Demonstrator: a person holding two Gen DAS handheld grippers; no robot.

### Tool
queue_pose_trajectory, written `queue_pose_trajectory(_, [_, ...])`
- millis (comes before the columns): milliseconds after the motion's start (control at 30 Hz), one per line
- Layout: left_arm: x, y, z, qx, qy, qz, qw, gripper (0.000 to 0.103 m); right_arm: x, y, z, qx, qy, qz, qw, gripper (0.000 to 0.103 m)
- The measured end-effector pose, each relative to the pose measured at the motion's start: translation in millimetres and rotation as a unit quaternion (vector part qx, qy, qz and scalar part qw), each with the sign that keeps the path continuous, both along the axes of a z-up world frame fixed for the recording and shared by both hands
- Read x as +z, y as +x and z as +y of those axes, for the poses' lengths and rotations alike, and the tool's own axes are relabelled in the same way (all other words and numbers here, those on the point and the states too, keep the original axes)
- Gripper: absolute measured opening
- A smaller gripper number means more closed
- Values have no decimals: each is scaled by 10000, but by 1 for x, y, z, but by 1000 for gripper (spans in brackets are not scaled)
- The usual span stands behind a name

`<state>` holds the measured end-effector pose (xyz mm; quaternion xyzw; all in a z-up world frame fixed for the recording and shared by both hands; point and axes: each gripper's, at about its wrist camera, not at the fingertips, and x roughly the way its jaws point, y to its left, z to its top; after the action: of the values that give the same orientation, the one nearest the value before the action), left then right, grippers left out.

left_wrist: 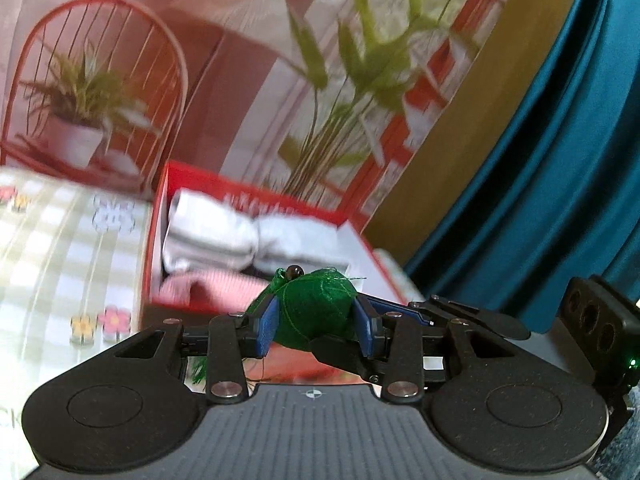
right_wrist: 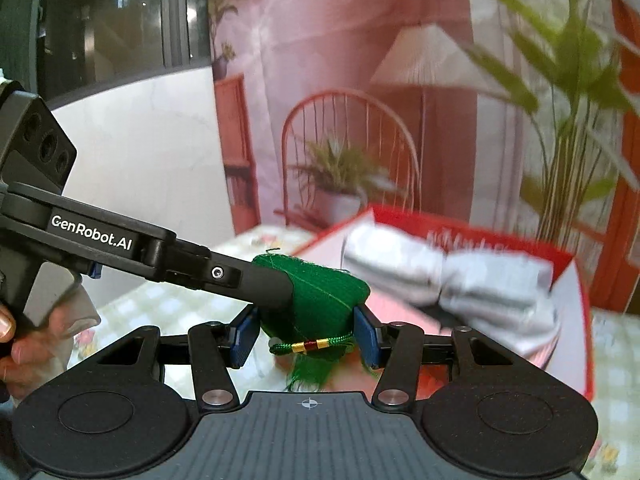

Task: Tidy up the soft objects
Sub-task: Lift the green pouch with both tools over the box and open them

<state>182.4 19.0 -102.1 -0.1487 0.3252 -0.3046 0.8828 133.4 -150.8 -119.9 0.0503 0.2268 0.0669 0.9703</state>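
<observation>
A green fabric pouch (left_wrist: 316, 312) with a bead on top and a tassel cord is held in the air between both grippers. My left gripper (left_wrist: 316, 326) is shut on the green pouch. My right gripper (right_wrist: 306, 334) is shut on the same pouch (right_wrist: 320, 300), with the left gripper's finger reaching in from the left. Behind stands an open red box (left_wrist: 240, 192) holding rolled grey-white cloth (left_wrist: 240, 236) and a pink cloth (left_wrist: 216, 284). The box (right_wrist: 576, 280) also shows in the right wrist view, with the grey cloth (right_wrist: 460, 280).
The box stands on a checked tablecloth with flower prints (left_wrist: 68, 248). A printed backdrop of a chair, lamp and plants (left_wrist: 224, 80) rises behind. A teal curtain (left_wrist: 540, 160) hangs at the right. A dark window (right_wrist: 104, 20) is at the left.
</observation>
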Motion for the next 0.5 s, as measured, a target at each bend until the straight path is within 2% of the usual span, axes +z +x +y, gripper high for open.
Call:
queue_pose_trajectory(267, [33, 6, -9, 126, -195, -517, 9984, 42, 41, 11, -7, -75, -329, -576, 9978, 48])
queue_pose_trajectory(500, [47, 21, -26, 57, -99, -722, 9973, 42, 56, 18, -16, -216, -544, -759, 9954, 48])
